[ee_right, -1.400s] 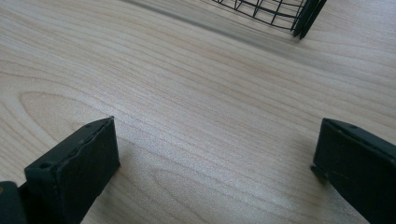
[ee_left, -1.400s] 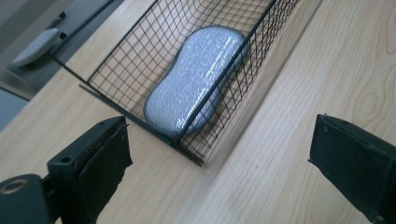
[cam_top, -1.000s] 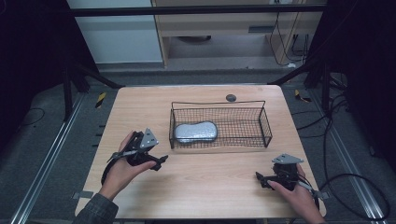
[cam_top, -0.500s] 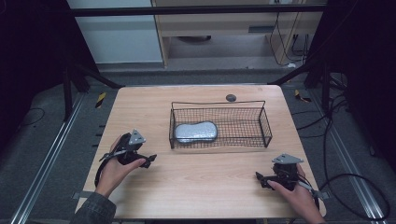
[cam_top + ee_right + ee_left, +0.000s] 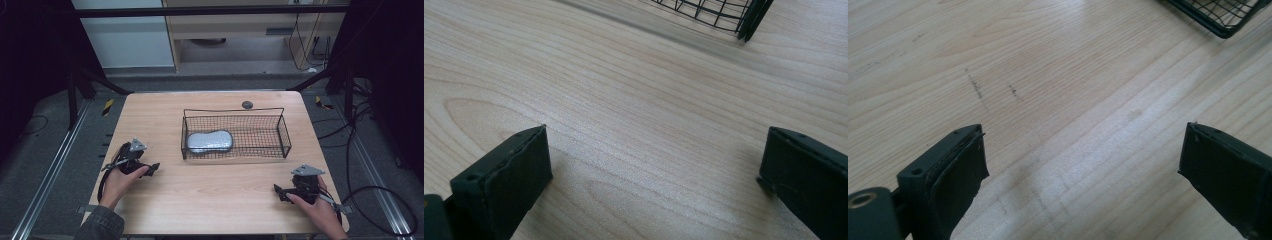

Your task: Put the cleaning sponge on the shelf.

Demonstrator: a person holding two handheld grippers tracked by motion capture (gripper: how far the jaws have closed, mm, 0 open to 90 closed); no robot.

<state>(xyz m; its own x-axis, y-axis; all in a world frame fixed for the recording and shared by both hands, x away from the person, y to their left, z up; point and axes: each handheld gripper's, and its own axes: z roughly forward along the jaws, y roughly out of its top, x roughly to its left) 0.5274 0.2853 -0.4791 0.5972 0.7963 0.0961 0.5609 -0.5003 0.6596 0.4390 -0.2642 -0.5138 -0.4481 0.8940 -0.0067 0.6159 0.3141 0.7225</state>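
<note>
The left gripper (image 5: 150,167) is resting low over the pale wooden tabletop (image 5: 225,190), gripped by the person's left hand (image 5: 120,180), and its two black jaws are standing wide apart with nothing between them; in the left gripper view they are framing only bare wood grain with a few faint dark scuff marks (image 5: 975,87). Ahead of those jaws and off to their right, a corner of the black wire mesh basket (image 5: 1223,15) is showing at the top edge of that view, well apart from the jaw tips.

The right gripper (image 5: 280,191) is sitting near the table's front edge in the person's right hand (image 5: 315,207), a grey three-cornered plate on top of it. Its jaws are likewise spread open and empty, bare tabletop lying between them in the right gripper view, with the basket's corner (image 5: 744,15) standing farther ahead and to the right.

Between and beyond both grippers, the rectangular basket (image 5: 280,135) is standing upright on the table. A silvery-grey, rounded oblong object (image 5: 210,141) is lying flat inside it, at the end nearer the left gripper; the rest of the basket floor is showing only mesh. Beyond the basket's far wall, a small dark round disc (image 5: 247,104) is sitting on the tabletop
</note>
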